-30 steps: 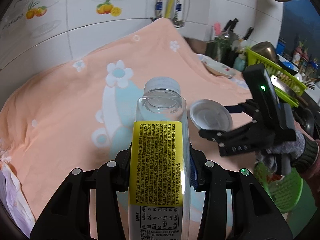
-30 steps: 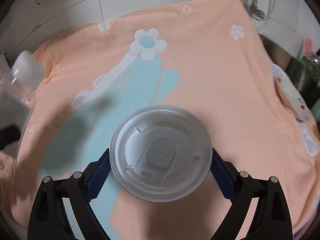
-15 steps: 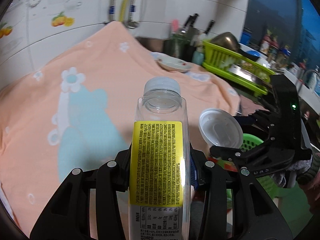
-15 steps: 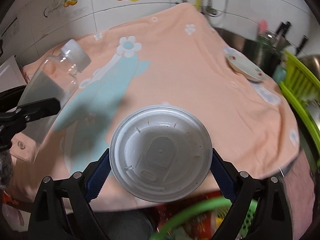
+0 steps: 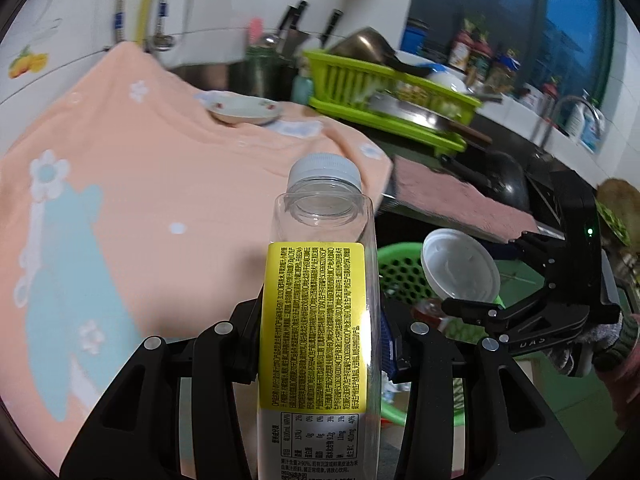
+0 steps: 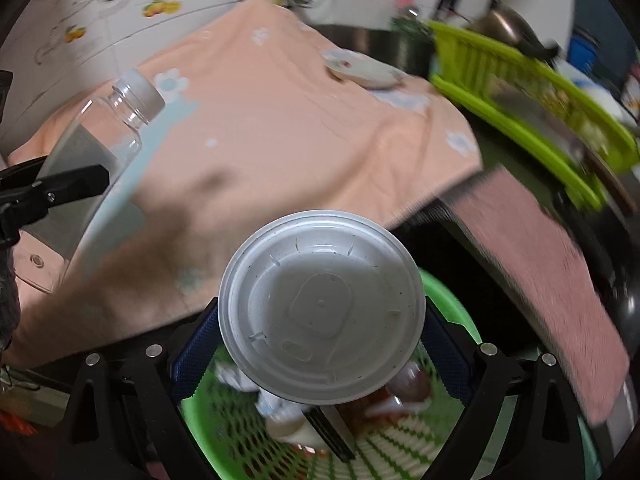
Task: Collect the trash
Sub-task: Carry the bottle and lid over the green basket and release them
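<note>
My left gripper (image 5: pixel 320 344) is shut on a clear plastic bottle (image 5: pixel 320 292) with a yellow label and a white cap, pointing away from me. The right wrist view shows that bottle (image 6: pixel 108 128) at the left, above the peach cloth. My right gripper (image 6: pixel 320 332) is shut on a white plastic lid (image 6: pixel 322 306), gripped at its rim on both sides. The lid hangs over a green perforated basket (image 6: pixel 448 304) that holds trash. In the left wrist view the right gripper (image 5: pixel 472 284) with the lid (image 5: pixel 460 268) is at the right, over the basket (image 5: pixel 400 272).
A peach cloth (image 5: pixel 160 184) with flowers covers the counter, with a small plate (image 5: pixel 240 110) at its far edge. A pink towel (image 6: pixel 540 264) hangs over the counter edge beside it. A green dish rack (image 5: pixel 384 96) with pans, knives and bottles stands behind.
Both grippers have swung to the right, off the peach cloth and past the counter edge. The green basket has come into view under the lid. Both grips are unchanged.
</note>
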